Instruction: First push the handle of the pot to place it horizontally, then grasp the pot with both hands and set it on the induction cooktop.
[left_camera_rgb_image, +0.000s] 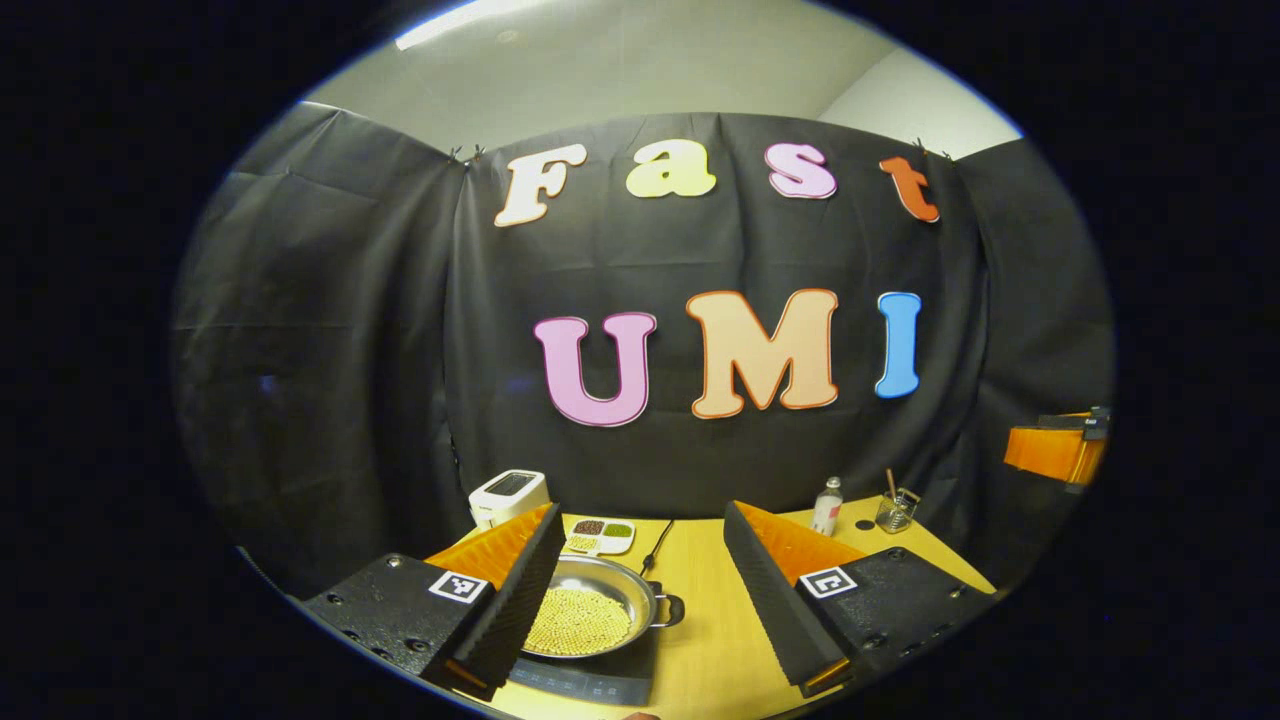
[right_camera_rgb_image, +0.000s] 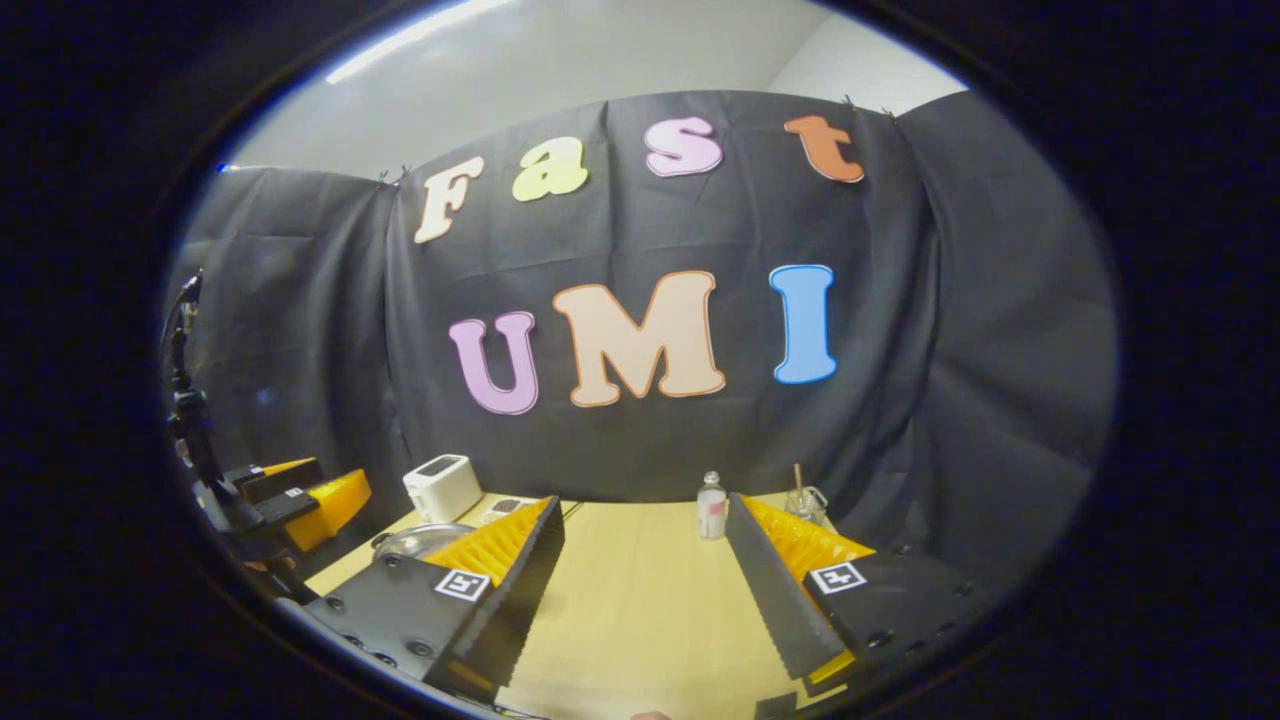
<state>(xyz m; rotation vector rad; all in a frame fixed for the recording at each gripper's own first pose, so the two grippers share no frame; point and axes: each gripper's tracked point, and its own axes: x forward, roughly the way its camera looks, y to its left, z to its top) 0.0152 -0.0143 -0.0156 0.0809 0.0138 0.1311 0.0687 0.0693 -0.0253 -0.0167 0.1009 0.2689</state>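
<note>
Both the left gripper (left_camera_rgb_image: 640, 590) and right gripper (right_camera_rgb_image: 645, 590) gape wide, holding nothing; the pot (left_camera_rgb_image: 590, 610) apparently rests on the induction cooktop (left_camera_rgb_image: 590, 682)

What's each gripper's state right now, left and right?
Left gripper: open, holding nothing, above the pot on the cooktop.
Right gripper: open, holding nothing, over the table.

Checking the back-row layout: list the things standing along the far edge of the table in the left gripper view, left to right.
Toaster → divided dish of beans → small bottle → glass with a stick.
</note>
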